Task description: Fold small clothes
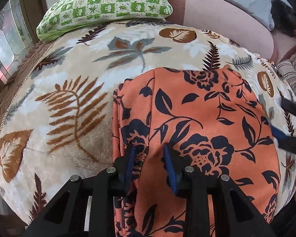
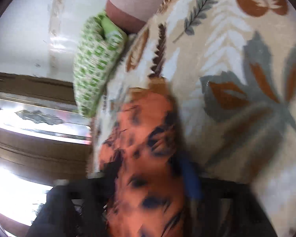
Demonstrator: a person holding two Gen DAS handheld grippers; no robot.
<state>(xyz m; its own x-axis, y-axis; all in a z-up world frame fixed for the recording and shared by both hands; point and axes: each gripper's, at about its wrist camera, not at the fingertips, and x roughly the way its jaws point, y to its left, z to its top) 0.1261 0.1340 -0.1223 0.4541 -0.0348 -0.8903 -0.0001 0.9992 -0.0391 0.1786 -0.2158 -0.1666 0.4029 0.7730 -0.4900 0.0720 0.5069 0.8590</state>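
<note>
While the left gripper straddles it, the orange garment lies folded.

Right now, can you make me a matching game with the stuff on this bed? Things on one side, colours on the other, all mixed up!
Things:
1. pillow
2. small garment
3. blanket
4. pads on the left gripper fingers

Colours:
A. orange with dark flowers
B. blue
C. green and white checks
D. beige with brown and grey leaves

Pairs: 1-C, 2-A, 3-D, 4-B
</note>
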